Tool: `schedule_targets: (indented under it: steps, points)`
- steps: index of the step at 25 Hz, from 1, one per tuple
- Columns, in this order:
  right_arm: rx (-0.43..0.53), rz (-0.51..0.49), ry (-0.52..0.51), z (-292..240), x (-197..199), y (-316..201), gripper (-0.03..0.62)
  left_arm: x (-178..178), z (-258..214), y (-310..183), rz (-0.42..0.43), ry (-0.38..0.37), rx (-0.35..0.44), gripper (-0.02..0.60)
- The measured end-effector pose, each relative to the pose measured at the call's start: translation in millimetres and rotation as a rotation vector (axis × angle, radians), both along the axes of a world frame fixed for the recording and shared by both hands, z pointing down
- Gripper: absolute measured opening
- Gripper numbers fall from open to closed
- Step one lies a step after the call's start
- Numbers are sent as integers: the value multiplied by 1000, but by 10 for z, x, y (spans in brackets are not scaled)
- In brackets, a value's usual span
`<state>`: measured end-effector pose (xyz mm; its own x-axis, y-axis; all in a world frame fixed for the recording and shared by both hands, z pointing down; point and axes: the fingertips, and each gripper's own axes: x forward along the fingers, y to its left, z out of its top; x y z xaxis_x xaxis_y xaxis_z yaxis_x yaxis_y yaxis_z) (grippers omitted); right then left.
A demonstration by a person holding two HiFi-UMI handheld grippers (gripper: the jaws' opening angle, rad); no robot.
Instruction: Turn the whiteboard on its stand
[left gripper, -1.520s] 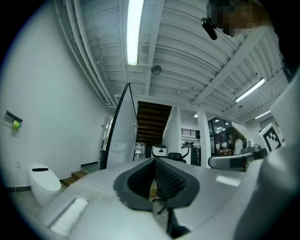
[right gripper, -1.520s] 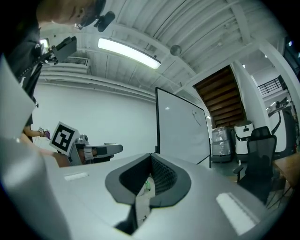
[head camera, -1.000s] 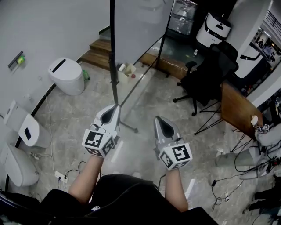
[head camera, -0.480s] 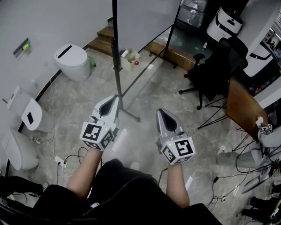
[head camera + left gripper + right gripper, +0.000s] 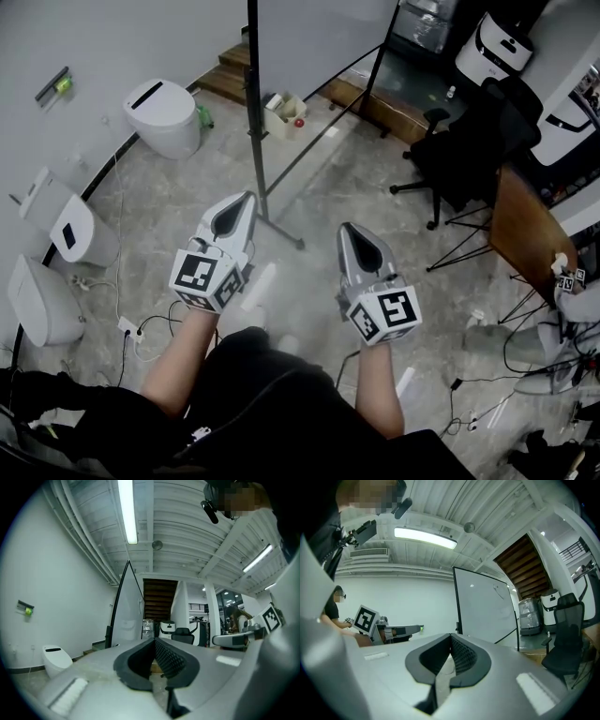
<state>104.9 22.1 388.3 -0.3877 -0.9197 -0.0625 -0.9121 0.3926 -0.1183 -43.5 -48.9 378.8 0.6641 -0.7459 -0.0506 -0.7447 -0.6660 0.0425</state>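
Both left gripper [image 5: 245,198] and right gripper [image 5: 346,229]: jaws pressed together, empty.
Whiteboard [image 5: 319,37] looks light, stiff; pinch its near frame [image 5: 254,103].

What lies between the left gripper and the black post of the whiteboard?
Nothing. In the head view only a narrow stretch of bare floor shows between the shut left gripper and the whiteboard's post; they do not touch.

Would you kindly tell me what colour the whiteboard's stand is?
Black; the stand shows best in the head view.
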Motion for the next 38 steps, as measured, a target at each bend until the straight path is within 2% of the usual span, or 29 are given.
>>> schedule_targets:
  steps: [6, 10, 24, 34, 38]
  points:
    - [-14, -2, -2, 17, -109, -224, 8, -48, 46, -242, 8, -8, -11, 2]
    - [-17, 19, -40, -13, -123, -418, 9, -81, 81, -483, 30, 1, -17, 2]
    - [-1, 117, 29, -179, -194, -1185, 9, -87, 173, -1511, 118, 18, -49, 2]
    - [-6, 143, 45, -159, -412, -1542, 9, -128, 194, -1879, 186, 15, -37, 2]
    - [-7, 150, 44, -160, -400, -1612, 9, -124, 233, -2002, 185, 10, -40, 2]
